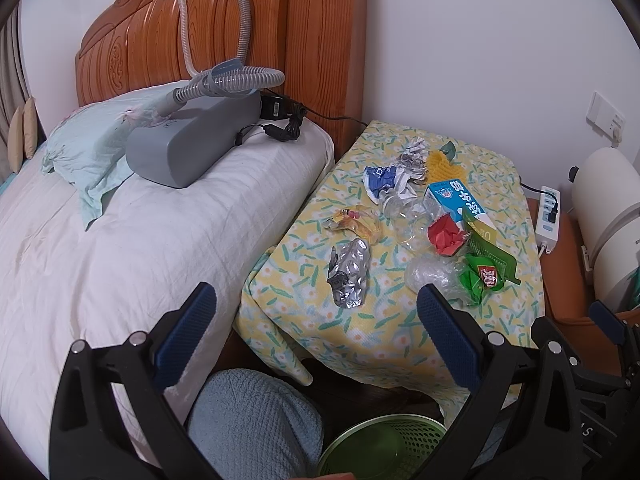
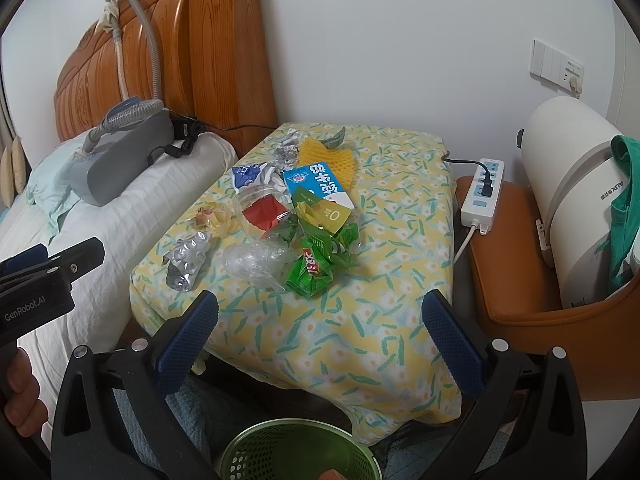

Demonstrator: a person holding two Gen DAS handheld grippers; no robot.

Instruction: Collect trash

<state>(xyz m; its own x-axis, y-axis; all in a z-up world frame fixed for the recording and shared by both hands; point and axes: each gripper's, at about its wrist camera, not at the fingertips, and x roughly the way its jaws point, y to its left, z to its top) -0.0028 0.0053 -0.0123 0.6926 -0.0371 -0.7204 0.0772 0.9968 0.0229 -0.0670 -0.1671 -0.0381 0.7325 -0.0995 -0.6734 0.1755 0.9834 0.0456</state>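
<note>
**Both tongs spread wide over a table full of rubbish**

Biggest thing in shot: the bed (image 1: 80,240) on the left, white quilt, carved wooden headboard (image 1: 180,28) behind it, and a grey machine (image 1: 192,140) with a ribbed hose (image 1: 240,20) sitting on the pillow. Pressed right against the bed is the low table under a yellow floral cloth (image 2: 360,320). On the far side, an orange stool (image 2: 520,280) carries a white power strip (image 2: 482,192) and a white cylindrical appliance (image 2: 568,184).

On to the trash, all heaped on the cloth: a blue-and-white carton (image 2: 320,184), a yellow foam net (image 2: 326,158), a green snack wrapper (image 2: 316,268), a clear plastic bag (image 2: 256,262), a red paper wad (image 2: 268,210) and, a little apart toward the bed, a crumpled foil wrapper (image 1: 349,274).

Down at the bottom edge sits the green mesh basket (image 2: 300,452); whether anything lies in it, I cannot tell.

The left gripper (image 1: 316,328) hangs near the table's front edge, jaws spread, holding nothing. The right gripper (image 2: 320,332), likewise spread and empty, hovers above the cloth short of the heap.
</note>
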